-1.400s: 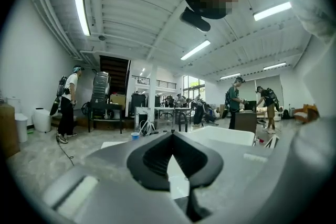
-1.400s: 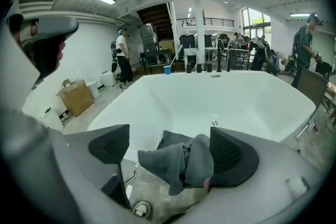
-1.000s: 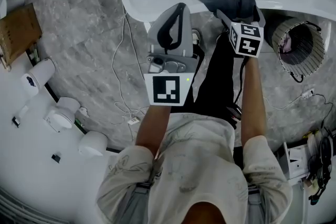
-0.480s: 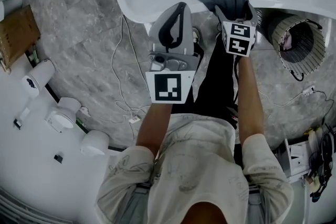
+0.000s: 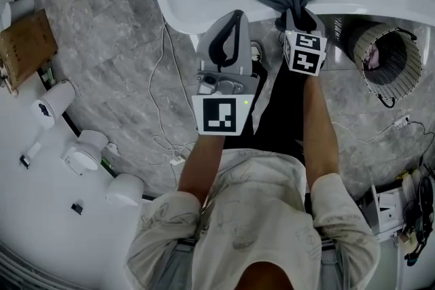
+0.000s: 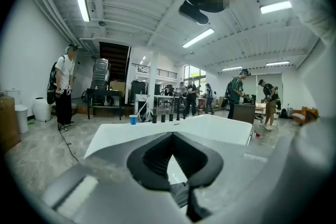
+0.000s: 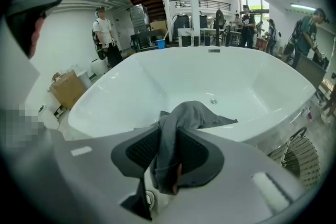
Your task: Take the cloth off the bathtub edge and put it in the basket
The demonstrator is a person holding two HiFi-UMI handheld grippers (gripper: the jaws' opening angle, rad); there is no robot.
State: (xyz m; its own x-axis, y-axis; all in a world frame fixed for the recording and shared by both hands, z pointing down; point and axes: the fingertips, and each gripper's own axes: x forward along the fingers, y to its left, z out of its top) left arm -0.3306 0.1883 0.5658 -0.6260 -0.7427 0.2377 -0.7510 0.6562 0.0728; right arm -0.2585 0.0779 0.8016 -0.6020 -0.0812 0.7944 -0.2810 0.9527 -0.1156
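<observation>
- Right gripper view: right gripper [image 7: 168, 136] is clenched on a bunched fold of the grey cloth [image 7: 191, 113]. Its jaws have just been closing, and the fold sits pinched between the pads with a short tail hanging below them.
- The rest of the cloth lies just ahead of the jaws, draped over the bathtub [image 7: 220, 73] edge and partly into the basin.
- Handling, judged: light, limp and not fragile. It will sag and trail when lifted. The bunched ridge is the sound place to hold, since a single thin layer could slip out.
- Basket [image 7: 296, 160] stands low and to the right of this gripper, beside the tub.
- Pose: right forearm [image 5: 316, 125] is stretched forward, with the gripper pitched steeply down onto the edge.
- Left gripper [image 6: 172, 135]: jaws together with nothing between them, held near level, short of the tub rim and apart from the cloth.
</observation>
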